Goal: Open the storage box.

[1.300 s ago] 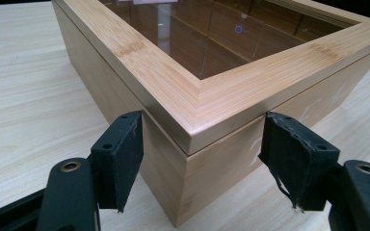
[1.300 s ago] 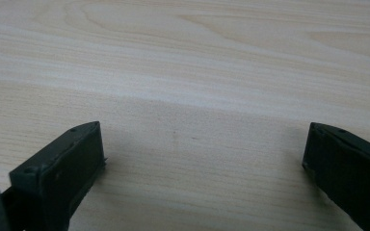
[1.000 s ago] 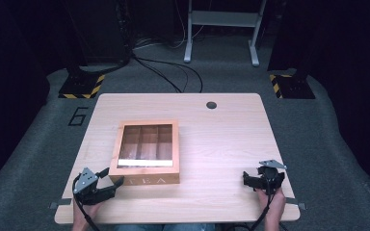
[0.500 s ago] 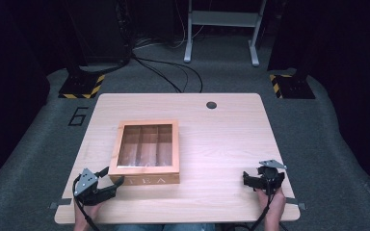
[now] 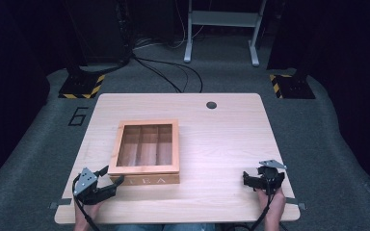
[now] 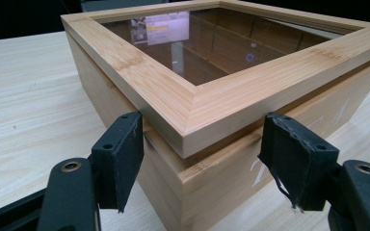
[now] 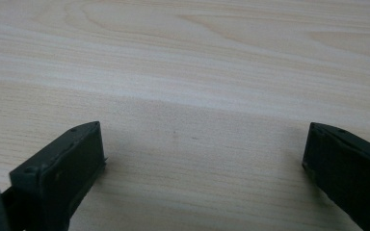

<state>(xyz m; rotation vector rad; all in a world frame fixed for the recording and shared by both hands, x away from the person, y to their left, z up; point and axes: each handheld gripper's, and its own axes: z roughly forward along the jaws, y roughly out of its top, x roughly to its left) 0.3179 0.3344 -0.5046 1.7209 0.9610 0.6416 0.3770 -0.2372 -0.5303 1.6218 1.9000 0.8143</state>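
Observation:
A wooden tea box (image 5: 147, 149) with a glass-paned lid stands on the table's left half, its compartments showing through the pane. My left gripper (image 5: 111, 175) sits at the box's front left corner. In the left gripper view that corner of the box (image 6: 221, 96) lies between the jaws of my left gripper (image 6: 202, 144), which stand open on either side of it; I see no clear press on the wood. My right gripper (image 5: 250, 177) rests low near the table's front right edge. Its jaws (image 7: 202, 139) stand wide open over bare wood.
The light wooden table (image 5: 221, 139) has a round cable hole (image 5: 211, 104) near its far edge. Beyond the table, black cables (image 5: 168, 72) run across the grey floor between a white stand (image 5: 221, 33) and two bases with yellow-black tape.

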